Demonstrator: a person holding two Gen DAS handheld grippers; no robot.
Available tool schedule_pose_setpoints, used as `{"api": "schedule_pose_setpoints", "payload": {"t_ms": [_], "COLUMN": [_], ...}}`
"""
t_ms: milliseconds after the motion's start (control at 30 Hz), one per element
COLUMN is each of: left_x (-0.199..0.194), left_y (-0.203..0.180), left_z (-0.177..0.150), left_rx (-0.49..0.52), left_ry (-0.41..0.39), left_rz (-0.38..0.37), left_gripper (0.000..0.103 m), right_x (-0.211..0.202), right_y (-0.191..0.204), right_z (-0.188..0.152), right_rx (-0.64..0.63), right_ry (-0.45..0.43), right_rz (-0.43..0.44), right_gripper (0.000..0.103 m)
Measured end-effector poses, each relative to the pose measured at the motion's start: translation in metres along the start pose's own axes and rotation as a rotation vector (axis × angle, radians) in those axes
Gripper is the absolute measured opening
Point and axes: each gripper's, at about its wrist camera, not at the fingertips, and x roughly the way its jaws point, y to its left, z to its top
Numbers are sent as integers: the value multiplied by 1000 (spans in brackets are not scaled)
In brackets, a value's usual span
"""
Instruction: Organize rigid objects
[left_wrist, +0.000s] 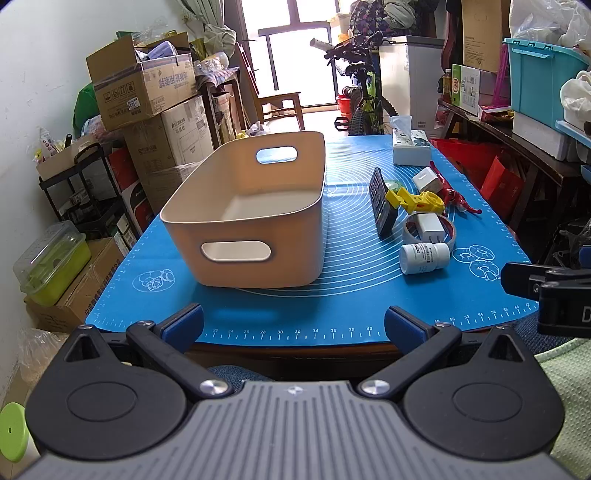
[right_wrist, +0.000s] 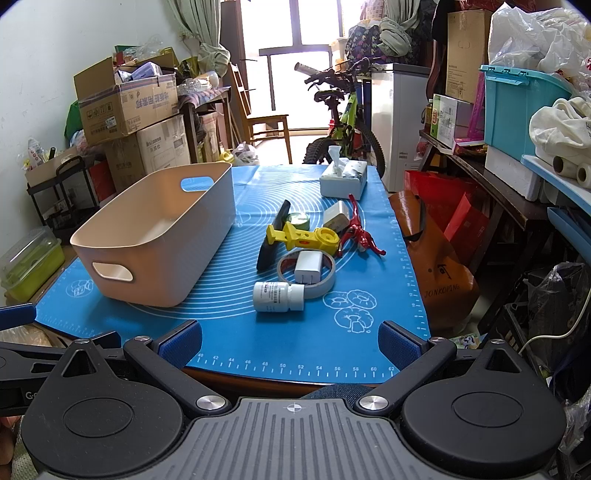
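Two views agreed: from the left wrist, the left claw (left_wrist: 293, 323) gaped apart, holding nothing, with the beige bin (left_wrist: 247, 206) straight ahead on the tabletop (left_wrist: 354, 295), while from the right wrist, the right claw (right_wrist: 290, 339) likewise gaped, the white pill bottle (right_wrist: 279, 296) just ahead.

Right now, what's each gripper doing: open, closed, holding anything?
Left gripper: open, fingers wide apart, holding nothing.
Right gripper: open, fingers wide apart, holding nothing.

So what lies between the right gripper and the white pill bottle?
Only bare blue mat separates the right gripper from the white pill bottle, per the right wrist view.
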Motion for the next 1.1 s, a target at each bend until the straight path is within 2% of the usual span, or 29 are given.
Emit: {"api": "schedule_pose_setpoints", "payload": {"t_ms": [1100], "left_x": [-1], "left_y": [-1], "left_z": [1], "left_rx": [0], "left_ry": [-1], "left_rz": [-1], "left_gripper": [103], "right_x": [-1], "right_y": [3], "right_z": [-1], "right_rx": [0], "right_ry": [-1], "right_rz": [-1], "right_gripper": [101]}}
